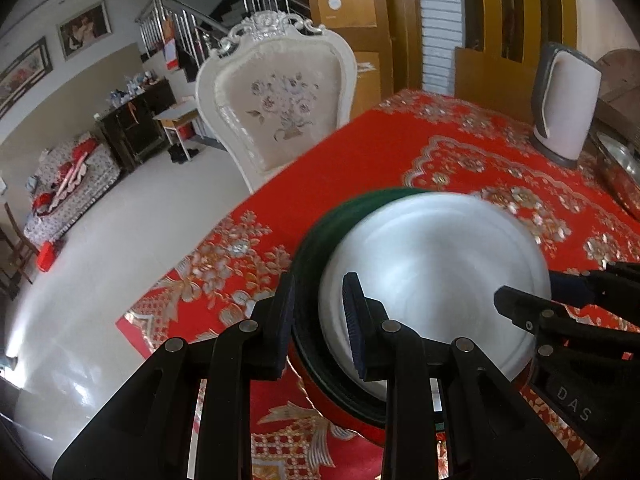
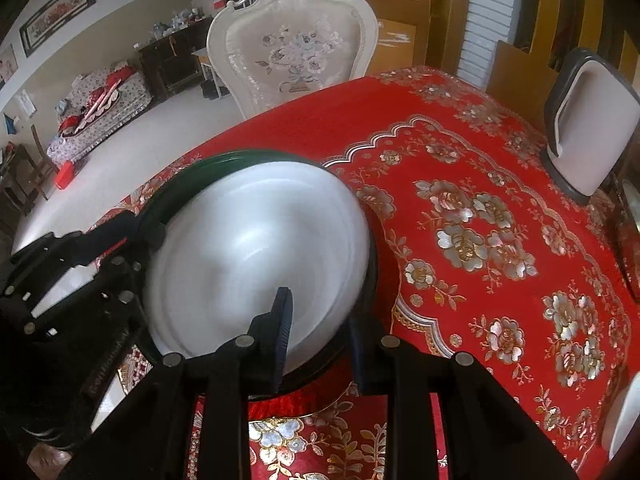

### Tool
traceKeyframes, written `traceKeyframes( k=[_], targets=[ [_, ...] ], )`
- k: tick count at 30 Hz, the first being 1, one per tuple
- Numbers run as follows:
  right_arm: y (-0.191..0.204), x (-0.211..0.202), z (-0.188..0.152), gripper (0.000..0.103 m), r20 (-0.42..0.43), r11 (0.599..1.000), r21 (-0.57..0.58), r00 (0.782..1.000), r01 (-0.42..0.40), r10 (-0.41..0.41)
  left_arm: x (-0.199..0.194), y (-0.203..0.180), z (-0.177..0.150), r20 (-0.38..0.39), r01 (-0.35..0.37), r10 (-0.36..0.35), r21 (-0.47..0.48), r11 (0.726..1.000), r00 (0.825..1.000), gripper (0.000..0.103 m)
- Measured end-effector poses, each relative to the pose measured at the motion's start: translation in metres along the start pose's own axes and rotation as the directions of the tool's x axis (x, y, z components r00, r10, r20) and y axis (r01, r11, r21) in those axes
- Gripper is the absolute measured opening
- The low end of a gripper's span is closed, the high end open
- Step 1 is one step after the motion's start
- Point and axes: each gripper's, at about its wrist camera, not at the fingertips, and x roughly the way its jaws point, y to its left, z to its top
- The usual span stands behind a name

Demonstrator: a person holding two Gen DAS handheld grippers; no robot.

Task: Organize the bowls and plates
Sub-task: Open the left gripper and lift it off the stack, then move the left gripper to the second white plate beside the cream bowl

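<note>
Straddling stacked plates' rim: fingers of both grippers.

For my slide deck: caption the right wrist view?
Both hand-held grippers clamp the stacked white plate and green plate above the red tablecloth.

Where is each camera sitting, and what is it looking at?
Left wrist: sits on the left hand-held gripper, looking along its fingers at the white plate in the green dish; the right hand-held gripper shows at the side.
Right wrist: sits on the right hand-held gripper, facing the same plate; the left one shows at its left.
Both share the red tablecloth, white chair and kettle.
</note>
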Motion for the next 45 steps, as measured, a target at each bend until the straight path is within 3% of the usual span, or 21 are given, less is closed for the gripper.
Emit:
traceKeyframes(
  k=[7, 9, 18, 35, 45],
  targets=[
    [-0.004, -0.012, 0.0, 0.033, 0.054, 0.999, 0.034, 0.999, 0.005, -0.007, 0.001, 0.001, 0.001, -0.013, 0.047, -0.047, -0.03, 0.998, 0.999, 0.025],
    [-0.006, -0.018, 0.001, 0.04, 0.083, 0.999, 0.045, 0.997, -0.001, -0.003, 0.001, 0.0, 0.0, -0.016, 0.068, -0.069, -0.041, 0.997, 0.998, 0.025],
    [-0.024, -0.04, -0.012, 0.041, 0.139, 0.996, 0.086, 0.99, 0.003, -0.016, -0.007, -0.023, -0.002, -0.007, 0.164, -0.165, -0.05, 0.985, 0.986, 0.025],
    [-0.099, -0.08, -0.066, 0.047, 0.16, 0.962, 0.27, 0.983, 0.048, -0.094, -0.033, -0.123, -0.003, -0.001, 0.289, -0.29, 0.082, 0.954, 0.957, 0.025],
    [-0.154, -0.114, -0.112, 0.049, 0.165, 0.914, 0.395, 0.972, 0.089, -0.166, -0.056, -0.197, -0.011, -0.011, 0.367, -0.372, 0.19, 0.91, 0.928, 0.025]
  ],
)
